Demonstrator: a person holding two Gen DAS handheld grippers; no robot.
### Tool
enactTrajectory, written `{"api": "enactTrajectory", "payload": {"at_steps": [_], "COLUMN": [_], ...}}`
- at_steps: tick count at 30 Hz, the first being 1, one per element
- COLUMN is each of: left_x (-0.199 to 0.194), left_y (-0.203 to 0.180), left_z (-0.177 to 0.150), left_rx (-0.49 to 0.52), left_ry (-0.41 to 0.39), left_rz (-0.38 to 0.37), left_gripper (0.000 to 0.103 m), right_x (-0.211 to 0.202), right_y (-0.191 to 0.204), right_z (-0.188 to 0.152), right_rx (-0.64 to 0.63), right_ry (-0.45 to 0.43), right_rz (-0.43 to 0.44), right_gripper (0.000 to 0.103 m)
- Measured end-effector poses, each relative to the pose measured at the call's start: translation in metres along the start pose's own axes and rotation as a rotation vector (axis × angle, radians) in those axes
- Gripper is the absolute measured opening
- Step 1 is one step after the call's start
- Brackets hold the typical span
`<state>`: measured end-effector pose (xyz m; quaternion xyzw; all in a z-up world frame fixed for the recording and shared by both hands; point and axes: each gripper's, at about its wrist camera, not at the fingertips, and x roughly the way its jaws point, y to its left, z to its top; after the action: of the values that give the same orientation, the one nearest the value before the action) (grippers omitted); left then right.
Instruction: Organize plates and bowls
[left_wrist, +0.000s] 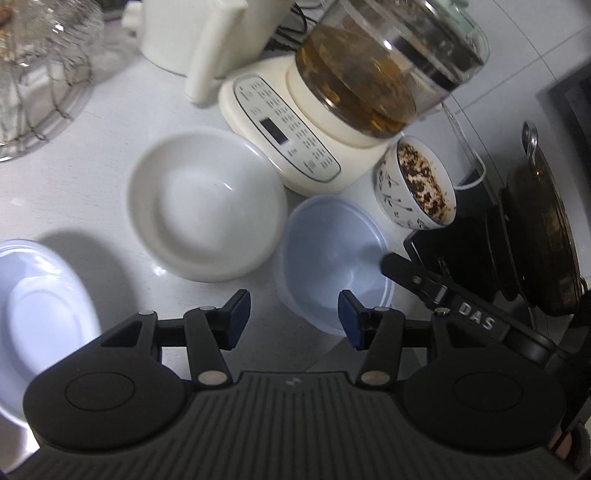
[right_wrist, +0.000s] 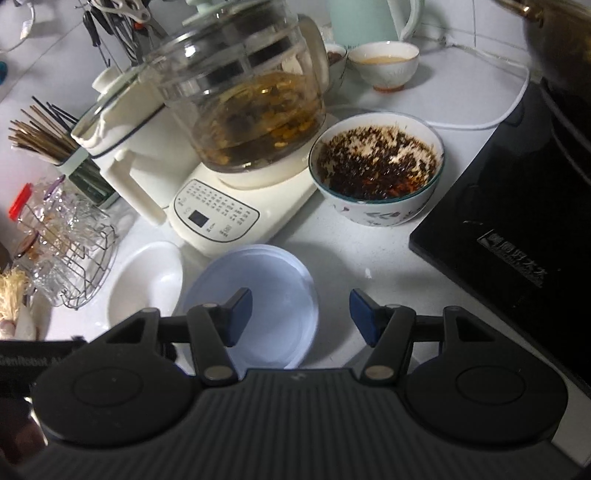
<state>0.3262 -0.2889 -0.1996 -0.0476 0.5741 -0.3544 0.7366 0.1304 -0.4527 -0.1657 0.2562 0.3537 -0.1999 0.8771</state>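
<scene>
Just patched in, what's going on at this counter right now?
A person holds a tool in each hand over a white counter, sorting dishes. Both tools are open and empty. The left tool points between the white bowl and the pale blue bowl, with the bluish-white plate at its left. The right tool hovers over the same blue bowl. Nothing is stacked yet. The food-filled patterned bowl sits beside the glass kettle.

white counter (left_wrist: 92, 155) | white bowl (left_wrist: 207, 203) | blue bowl (left_wrist: 332, 258) | kettle base (left_wrist: 280, 140) | patterned bowl (left_wrist: 415, 181)
</scene>
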Motion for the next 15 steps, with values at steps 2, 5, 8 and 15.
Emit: {"api": "enactTrajectory", "payload": {"at_steps": [2, 5, 8, 15], "left_x": [0.008, 0.018, 0.027, 0.038], "left_y": [-0.001, -0.002, -0.002, -0.002], "left_z": [0.002, 0.005, 0.008, 0.006], "left_rx": [0.001, 0.011, 0.012, 0.037], "left_ry": [0.018, 0.027, 0.039, 0.029], "left_rz": [-0.015, -0.025, -0.025, -0.008], "left_gripper": [0.058, 0.058, 0.057, 0.033], "right_x": [0.006, 0.014, 0.021, 0.030], "right_y": [0.000, -0.001, -0.004, -0.007], "right_z": [0.000, 0.000, -0.002, -0.006], "right_rx": [-0.003, -0.007, -0.001, -0.016], "right_ry": [0.012, 0.019, 0.023, 0.035], "right_rz": [-0.004, -0.001, 0.000, 0.016], "right_gripper": [0.052, 0.042, 0.030, 0.015]}}
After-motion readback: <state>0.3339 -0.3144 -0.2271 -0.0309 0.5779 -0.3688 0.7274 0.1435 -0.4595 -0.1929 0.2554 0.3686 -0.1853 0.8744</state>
